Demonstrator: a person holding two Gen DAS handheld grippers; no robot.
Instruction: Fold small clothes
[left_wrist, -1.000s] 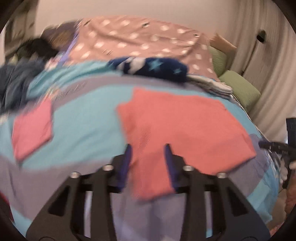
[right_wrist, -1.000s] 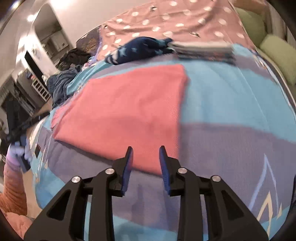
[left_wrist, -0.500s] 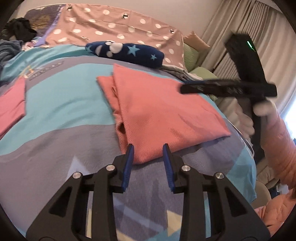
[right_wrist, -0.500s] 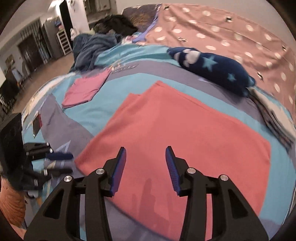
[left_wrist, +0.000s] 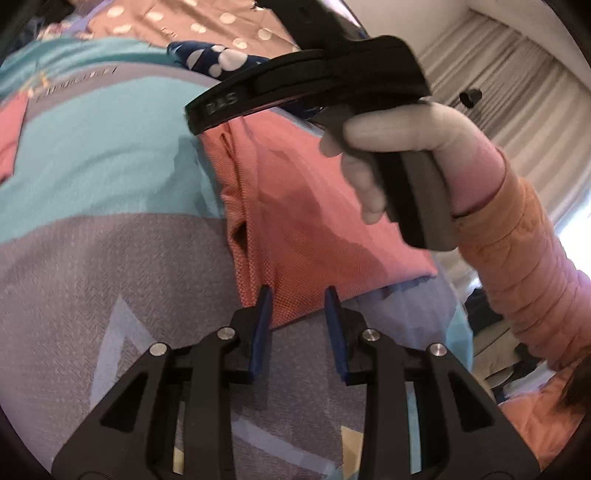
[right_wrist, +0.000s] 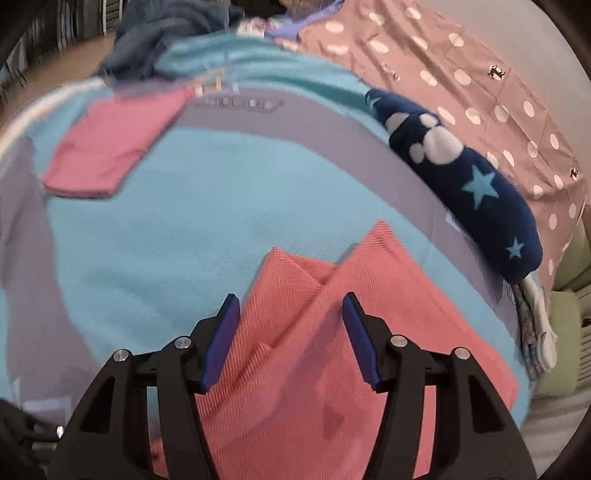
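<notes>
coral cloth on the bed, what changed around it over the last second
The right gripper swung from the folded coral cloth's near edge to its far corner; its jaws have just been opening, gripping nothing. The left gripper dipped toward the cloth's near corner, open. The cloth, small pink folded cloth and navy star-print bundle stayed put.
</notes>
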